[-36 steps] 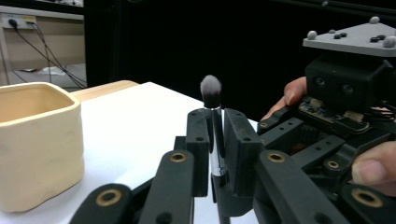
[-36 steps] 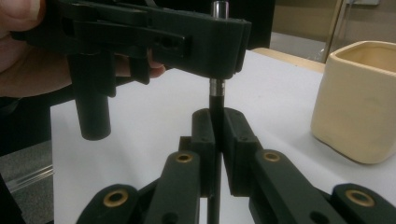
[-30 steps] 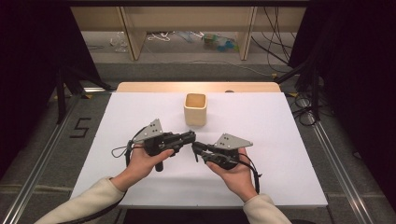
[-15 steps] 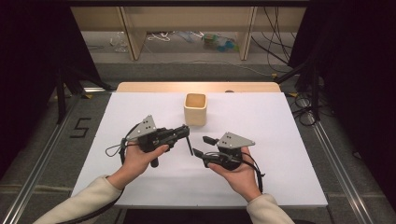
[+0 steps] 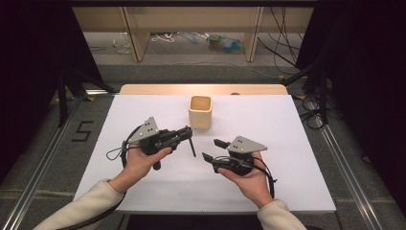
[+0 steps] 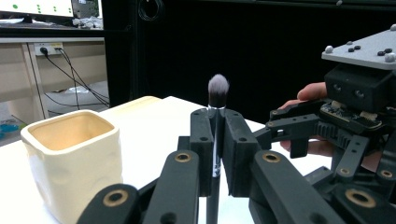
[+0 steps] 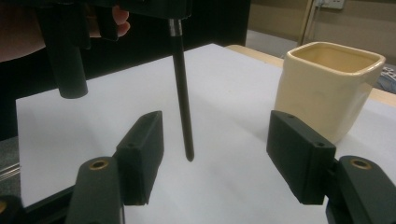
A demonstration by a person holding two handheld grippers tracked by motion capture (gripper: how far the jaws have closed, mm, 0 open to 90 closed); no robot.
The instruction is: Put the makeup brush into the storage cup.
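Observation:
My left gripper [image 5: 188,132] is shut on a thin black makeup brush [image 5: 192,146]. The handle hangs down over the white table [image 5: 287,143], and the grey bristles [image 6: 218,88] stick up above the jaws [image 6: 217,140]. My right gripper [image 5: 213,149] is open just right of the handle, and its jaws have just been opening. In the right gripper view the brush handle [image 7: 183,93] hangs ahead of the open gripper [image 7: 215,154] and touches neither pad. A cream square cup [image 5: 200,111] stands upright behind both grippers.
The cup [image 6: 70,158] sits close to the left jaws, and it also stands beyond the right jaws [image 7: 329,84]. A wooden strip [image 5: 158,89] borders the table's far edge. Cables and table legs lie on the floor beyond it.
The two grippers were together at the brush. The right jaws have opened off the handle and the hands have drawn slightly apart. The brush stays in the left gripper.

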